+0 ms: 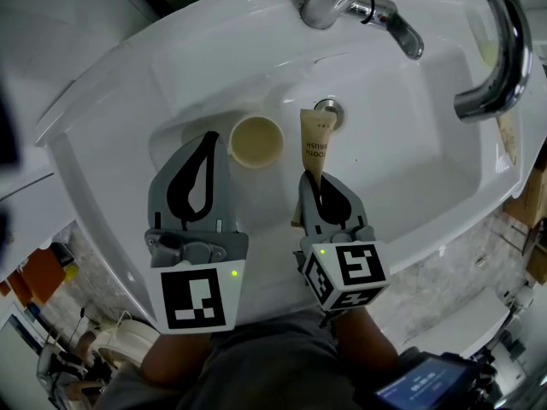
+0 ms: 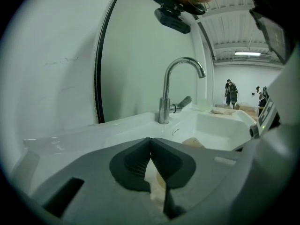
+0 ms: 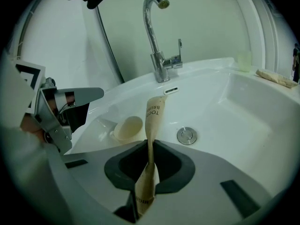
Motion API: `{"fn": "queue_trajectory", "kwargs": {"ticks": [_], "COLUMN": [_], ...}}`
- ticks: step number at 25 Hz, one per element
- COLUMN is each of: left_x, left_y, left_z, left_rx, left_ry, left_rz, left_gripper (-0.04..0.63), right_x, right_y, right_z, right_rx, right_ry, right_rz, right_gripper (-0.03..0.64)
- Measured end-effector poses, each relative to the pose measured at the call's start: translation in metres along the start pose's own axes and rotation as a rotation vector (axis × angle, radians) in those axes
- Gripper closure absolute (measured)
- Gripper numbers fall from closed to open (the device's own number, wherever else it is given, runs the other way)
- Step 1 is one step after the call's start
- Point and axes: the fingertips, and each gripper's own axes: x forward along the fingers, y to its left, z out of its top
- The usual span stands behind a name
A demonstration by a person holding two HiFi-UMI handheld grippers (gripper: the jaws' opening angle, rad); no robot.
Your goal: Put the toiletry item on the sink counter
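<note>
The right gripper (image 1: 311,179) pinches a tan paper toothbrush packet (image 1: 314,143) near its lower end, jaws pressed onto the paper, so the packet sticks up past them over the white ceramic basin (image 1: 402,152), just below the round chrome drain (image 1: 327,108) at frame centre. The left gripper (image 1: 210,137) hovers beside it at centre left with its jaws pressed together on nothing, close to a small cream cup (image 1: 256,141) lying in the basin. This looks like the carrying step. The next move likely calls for swinging the packet to the flat white sink counter (image 1: 111,101) at upper left, lowering it there, then spreading the jaws.
</note>
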Motion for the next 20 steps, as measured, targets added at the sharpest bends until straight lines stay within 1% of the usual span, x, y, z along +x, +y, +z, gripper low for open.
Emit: {"fn": "queue_trajectory", "kwargs": {"ticks": [11,20], "left_x": [0.015,0.022], "left_y": [0.010,0.018], "left_z": [-0.017,-0.020], "left_rx": [-0.031,-0.051], "left_ry": [0.020,0.025], "left_rz": [-0.001,-0.008], "left_gripper": [0.582,0.583], "right_x": [0.026,0.039], "right_y": [-0.005,-0.006], "right_z": [-0.028,-0.039], "right_rx": [0.050,0.070], "right_ry": [0.113,0.173], "right_rz": [-0.018,-0.016], "right_gripper": [0.578,0.578]}}
